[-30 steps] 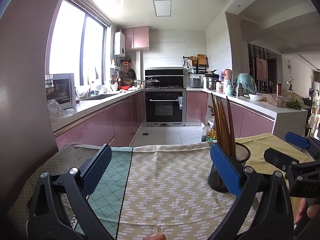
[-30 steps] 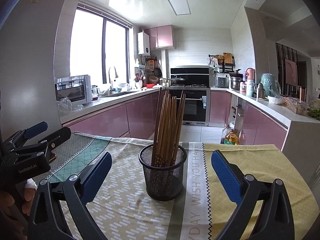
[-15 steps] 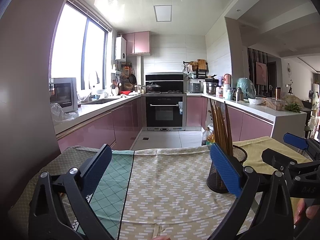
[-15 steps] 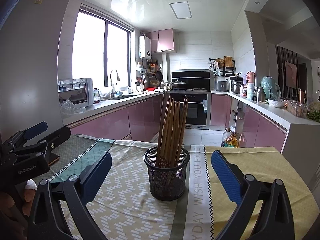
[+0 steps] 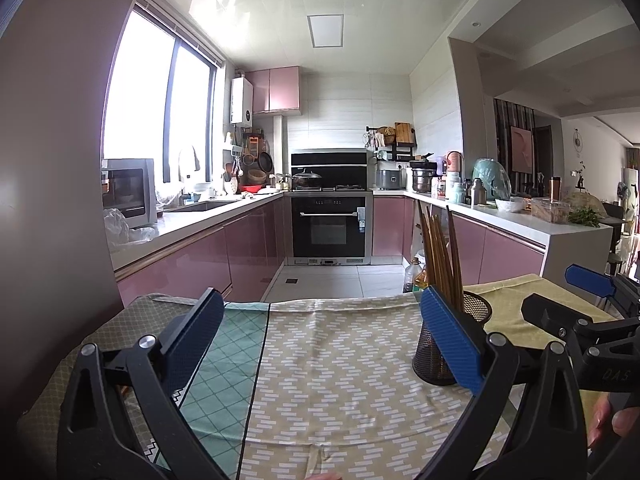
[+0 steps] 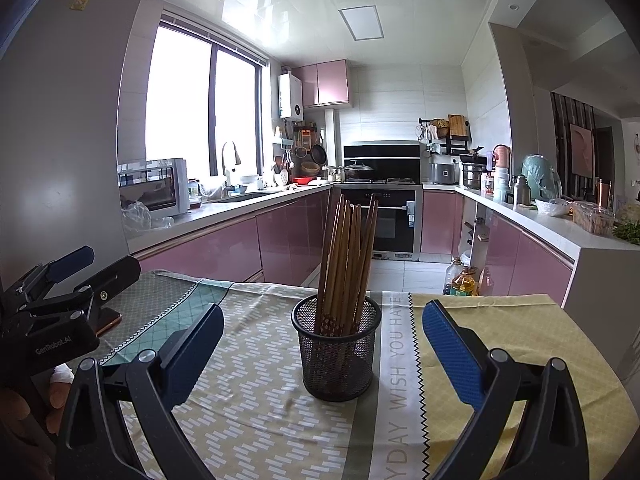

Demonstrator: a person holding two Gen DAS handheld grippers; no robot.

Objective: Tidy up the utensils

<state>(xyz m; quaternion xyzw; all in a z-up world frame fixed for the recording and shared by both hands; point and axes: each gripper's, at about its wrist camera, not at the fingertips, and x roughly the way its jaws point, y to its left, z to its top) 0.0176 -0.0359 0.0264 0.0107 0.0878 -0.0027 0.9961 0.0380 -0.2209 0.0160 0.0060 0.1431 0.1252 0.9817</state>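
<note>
Right wrist view: right tongs (image 6: 322,344) gape empty around centre-frame black mesh cup (image 6: 336,350) of brown wooden chopsticks (image 6: 347,256); left tongs (image 5: 322,340) likewise wide, empty.

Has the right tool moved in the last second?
Yes. The right tool has tilted up: the mesh holder and oven sit lower in its view.

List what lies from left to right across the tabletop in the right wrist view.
Left gripper → right gripper's left finger → mesh cup of chopsticks → printed strip of the tablecloth → right gripper's right finger.
</note>
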